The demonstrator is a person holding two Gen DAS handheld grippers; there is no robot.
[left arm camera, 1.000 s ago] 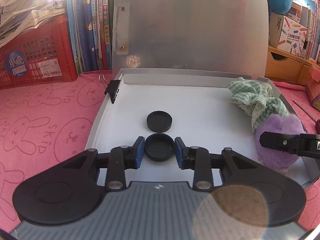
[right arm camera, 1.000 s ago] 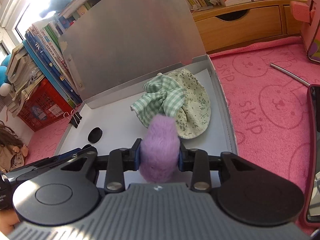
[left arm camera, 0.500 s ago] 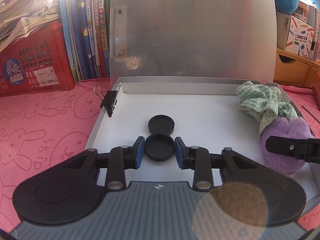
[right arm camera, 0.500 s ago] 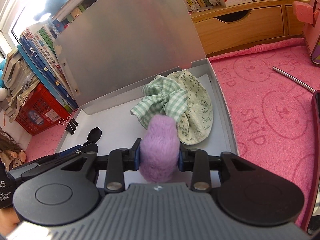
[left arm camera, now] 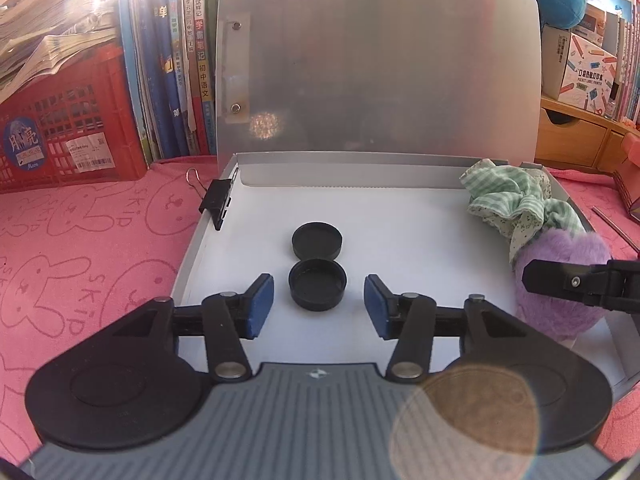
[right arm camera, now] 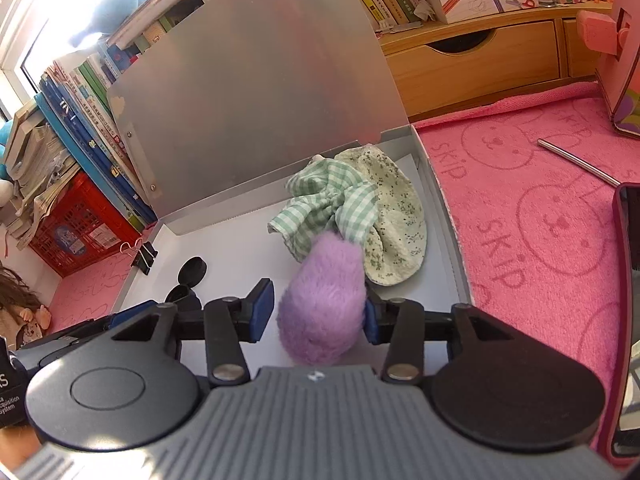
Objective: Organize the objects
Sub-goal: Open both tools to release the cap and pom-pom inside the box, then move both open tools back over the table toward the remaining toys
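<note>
My left gripper [left arm camera: 319, 306] has just been opening: its blue pads [left arm camera: 262, 306] stand clear on either side of the near black cap [left arm camera: 317, 291], which sits open side up on the white floor of the grey case [left arm camera: 420, 240]. A second black cap [left arm camera: 317, 241] lies at twelve o'clock from it, touching its rim. A binder clip [left arm camera: 216, 202] grips the case's left wall at about ten o'clock. My right gripper [right arm camera: 319, 316] has likewise just been opening; the purple pompom [right arm camera: 322, 302] sits between the pads, apart from the left pad, while at the right pad I cannot tell whether fur still touches. The green gingham cloth [right arm camera: 330, 200] lies at twelve o'clock from the pompom, against it, over a floral cloth [right arm camera: 394, 216].
</note>
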